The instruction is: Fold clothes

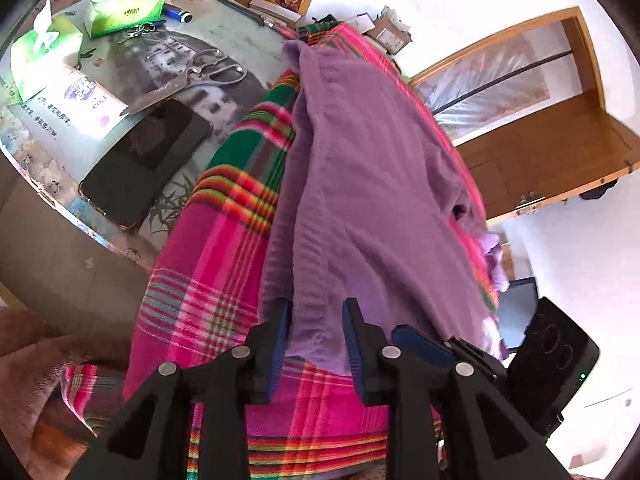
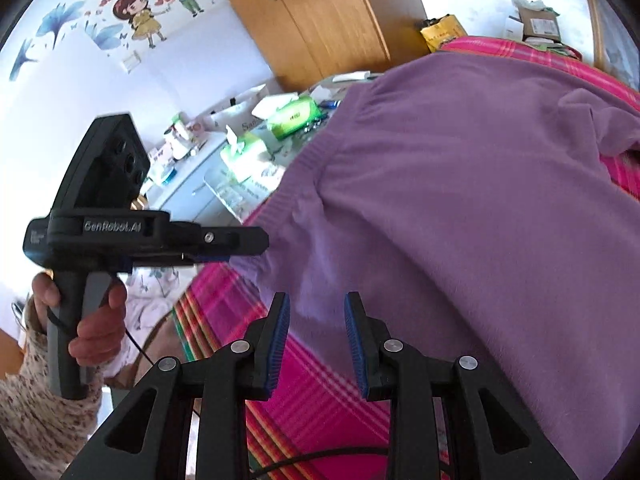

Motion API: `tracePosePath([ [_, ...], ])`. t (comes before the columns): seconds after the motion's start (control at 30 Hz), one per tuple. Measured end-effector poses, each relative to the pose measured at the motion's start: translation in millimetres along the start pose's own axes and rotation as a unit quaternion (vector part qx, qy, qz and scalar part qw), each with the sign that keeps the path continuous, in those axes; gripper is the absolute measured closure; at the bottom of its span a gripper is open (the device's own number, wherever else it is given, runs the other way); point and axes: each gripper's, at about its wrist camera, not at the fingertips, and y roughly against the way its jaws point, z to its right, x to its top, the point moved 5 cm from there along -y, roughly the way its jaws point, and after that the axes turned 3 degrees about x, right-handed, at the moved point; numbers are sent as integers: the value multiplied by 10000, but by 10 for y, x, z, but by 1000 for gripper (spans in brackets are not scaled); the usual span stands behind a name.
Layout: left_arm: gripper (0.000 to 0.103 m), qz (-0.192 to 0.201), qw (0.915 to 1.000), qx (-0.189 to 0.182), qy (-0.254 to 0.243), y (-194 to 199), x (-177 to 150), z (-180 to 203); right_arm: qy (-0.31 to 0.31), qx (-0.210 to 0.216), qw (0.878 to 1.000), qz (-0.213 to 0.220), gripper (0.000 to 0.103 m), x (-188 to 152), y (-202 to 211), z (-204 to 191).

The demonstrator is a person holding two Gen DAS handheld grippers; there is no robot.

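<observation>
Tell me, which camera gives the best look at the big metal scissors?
The left wrist view. The scissors lie in plain sight on the table, between a tissue pack and a dark phone. In the right wrist view I cannot make them out among the table's clutter.

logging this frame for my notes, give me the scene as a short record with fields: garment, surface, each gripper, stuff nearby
garment: purple sweater, lying spread on the cloth, partly folded
surface: pink plaid cloth under the sweater
left gripper: jaws apart, sweater edge between them, pads not pressing it
right gripper: jaws apart above the sweater's near edge, holding nothing
nearby: scissors, black phone and green tissue packs on the table beside the cloth
person: hand holding the left gripper's handle
</observation>
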Motion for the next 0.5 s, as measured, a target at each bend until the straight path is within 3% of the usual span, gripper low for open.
tracePosePath([
  [0.07, 77, 27, 10000, 7, 19, 20, 3, 8, 135, -72, 9999, -79, 73, -61, -32, -24],
  [0.17, 97, 68, 9996, 236, -104, 35, -13, 4, 457, -226, 9986, -147, 73, -169, -4, -110],
  [0.33, 99, 138, 9998, -17, 124, 150, 23, -101, 1171, -652, 9909, -101, 72, -283, -1, -256],
  [0.5, 99, 168, 9997, -10, 164, 195, -15, -126, 1624, -1039, 9812, -84, 70, -358, -18, -347],
])
